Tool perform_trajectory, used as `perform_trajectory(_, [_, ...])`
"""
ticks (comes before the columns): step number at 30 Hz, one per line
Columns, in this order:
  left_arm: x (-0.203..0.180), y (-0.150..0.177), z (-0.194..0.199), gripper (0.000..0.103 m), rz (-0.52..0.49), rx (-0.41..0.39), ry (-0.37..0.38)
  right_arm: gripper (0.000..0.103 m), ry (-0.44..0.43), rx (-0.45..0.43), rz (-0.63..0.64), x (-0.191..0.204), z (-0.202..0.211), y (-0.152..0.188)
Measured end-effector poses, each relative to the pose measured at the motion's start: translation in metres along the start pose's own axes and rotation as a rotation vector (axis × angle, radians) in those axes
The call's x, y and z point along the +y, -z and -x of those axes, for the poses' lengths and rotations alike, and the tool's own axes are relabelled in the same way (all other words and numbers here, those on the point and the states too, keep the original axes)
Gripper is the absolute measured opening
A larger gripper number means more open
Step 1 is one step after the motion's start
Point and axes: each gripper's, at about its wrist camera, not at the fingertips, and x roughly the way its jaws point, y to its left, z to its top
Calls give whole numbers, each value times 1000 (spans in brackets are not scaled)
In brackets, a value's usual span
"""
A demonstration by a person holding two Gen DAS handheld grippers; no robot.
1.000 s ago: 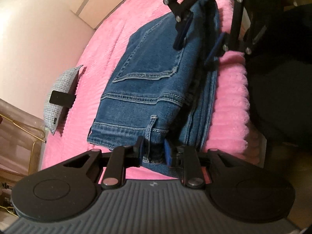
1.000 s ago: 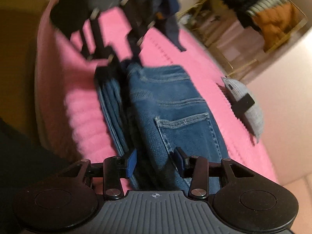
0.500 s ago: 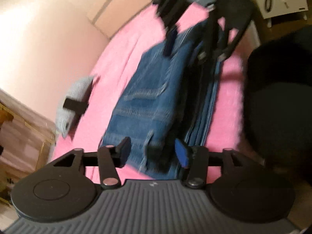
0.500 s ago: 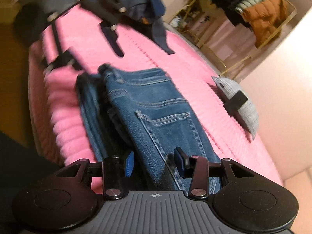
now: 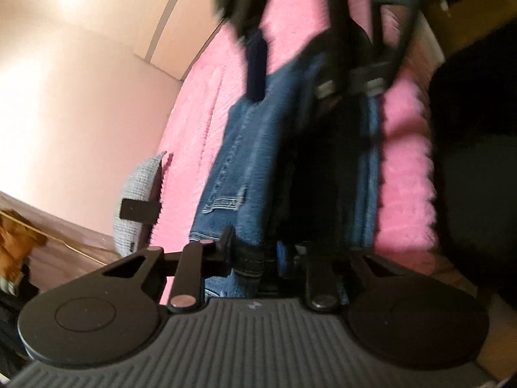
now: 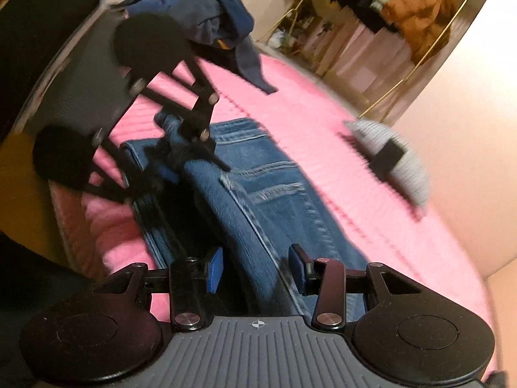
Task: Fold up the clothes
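The left hand-held gripper [image 5: 253, 257] has just opened and closed again, and now its two fingers pinch a thick fold of the jeans [image 5: 245, 161] at the waistband end. The right hand-held gripper [image 6: 255, 268] has its fingers a little way apart with a raised ridge of denim between them. It looks clamped on that fold, and its gap is the same as a moment ago.

What has changed: a second ago the jeans lay flat on the pink bed cover [image 5: 197, 123], folded in half along their length. Now the near edge is lifted into a ridge that runs from one hand-held gripper to the other. I think the person is starting to flip this half over to make the next fold. The left one let go and grabbed again, maybe to get a better hold.

Past the jeans, on the far side from the right hand-held gripper, a small grey pillow [image 6: 397, 158] with a black tag lies on the bed cover. Further off is a pile of dark blue clothes [image 6: 206, 22], and a rack of hanging clothes [image 6: 387, 3].

Some things are hard to see. The left view is blurry, and the other hand-held gripper covers the far end of the jeans. The space under the lifted fold is dark. I cannot see the person's hands.
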Motion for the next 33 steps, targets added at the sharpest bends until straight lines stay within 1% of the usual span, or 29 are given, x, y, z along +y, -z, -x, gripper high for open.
perform_trajectory(1, [11, -2, 1, 20, 34, -2, 17, 42, 23, -19, 14, 5, 10, 4])
perform_trajectory(3, [32, -8, 2, 20, 85, -10, 39, 42, 7, -37, 41, 15, 24, 12])
perform_trajectory(4, [41, -11, 1, 20, 105, -13, 51, 42, -12, -28, 62, 21, 28, 15])
perform_trajectory(7, [64, -19, 1, 20, 124, -14, 62, 41, -13, 34, 115, 34, 20, 26])
perform_trajectory(11, [79, -27, 2, 20, 113, -12, 74, 41, 53, 109, 166, 29, 0, 30])
perform_trajectory(13, [81, -27, -1, 20, 105, -12, 78, 41, 56, 149, 232, 30, -10, 29])
perform_trajectory(15, [82, -25, -4, 20, 101, -12, 83, 41, 49, 167, 302, 32, -18, 31])
perform_trajectory(17, [81, -22, -9, 20, 105, -12, 90, 41, 19, 195, 381, 38, -22, 32])
perform_trajectory(20, [75, -17, -9, 21, 111, -12, 98, 41, 4, 210, 512, 49, -25, 37])
perform_trajectory(22, [74, -15, -9, 21, 116, -11, 98, 41, 10, 227, 562, 53, -29, 37])
perform_trajectory(25, [74, -15, -6, 21, 124, -14, 92, 41, 31, 235, 615, 57, -34, 37])
perform_trajectory(28, [72, -14, -3, 22, 116, -15, 90, 41, 31, 268, 628, 60, -26, 35])
perform_trajectory(29, [71, -13, -1, 22, 114, -16, 89, 41, 18, 278, 629, 61, -20, 32])
perform_trajectory(30, [70, -12, -2, 22, 114, -18, 89, 41, 8, 271, 634, 62, -13, 30])
perform_trajectory(33, [68, -12, -5, 23, 121, -21, 88, 41, 13, 262, 622, 62, -9, 31])
